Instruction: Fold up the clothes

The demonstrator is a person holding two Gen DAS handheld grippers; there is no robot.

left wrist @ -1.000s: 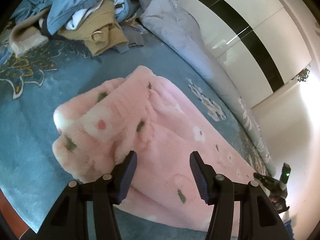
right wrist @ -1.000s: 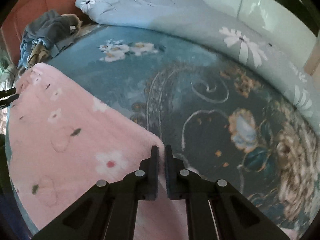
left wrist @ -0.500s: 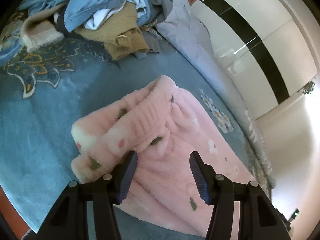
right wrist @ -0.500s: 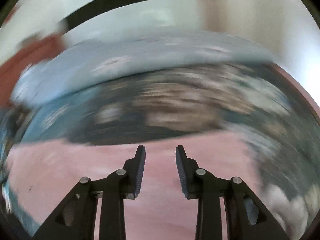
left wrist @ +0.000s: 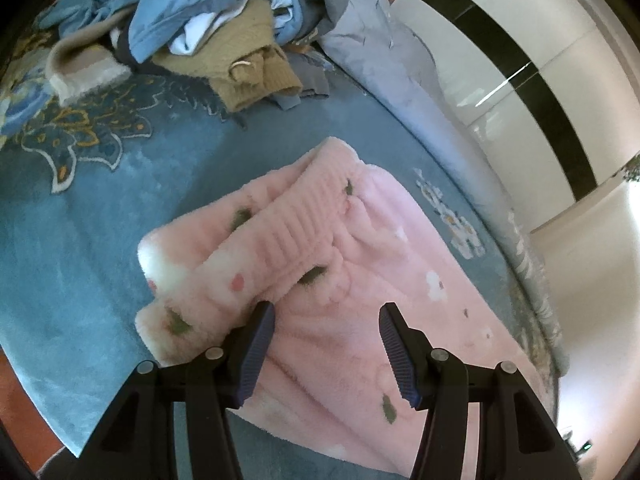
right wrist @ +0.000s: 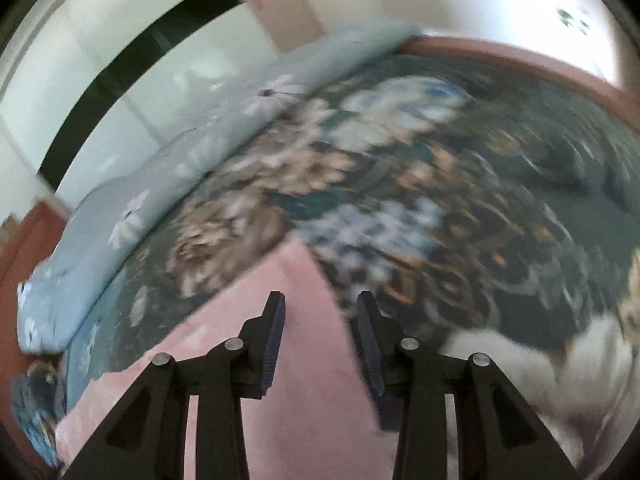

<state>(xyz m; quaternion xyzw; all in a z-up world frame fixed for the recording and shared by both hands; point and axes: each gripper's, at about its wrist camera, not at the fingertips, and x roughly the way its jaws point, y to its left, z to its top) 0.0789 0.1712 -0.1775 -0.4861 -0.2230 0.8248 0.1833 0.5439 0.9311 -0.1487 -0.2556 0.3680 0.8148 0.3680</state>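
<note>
Grippers, left (left wrist: 326,316) and right (right wrist: 320,306), both spread and empty over pink fleece garment (left wrist: 344,280); folded waistband best pinched squarely, through all layers.

Both wrist views overlook pink garment (left wrist: 360,300).

A bedroom — bed (left wrist: 120,208), quilt (left wrist: 384,52), clothes pile (left wrist: 208,12).

Left gripper (left wrist: 326,314): black arms, ribbed blue pads, silver screws; right gripper (right wrist: 320,304) alike.
</note>
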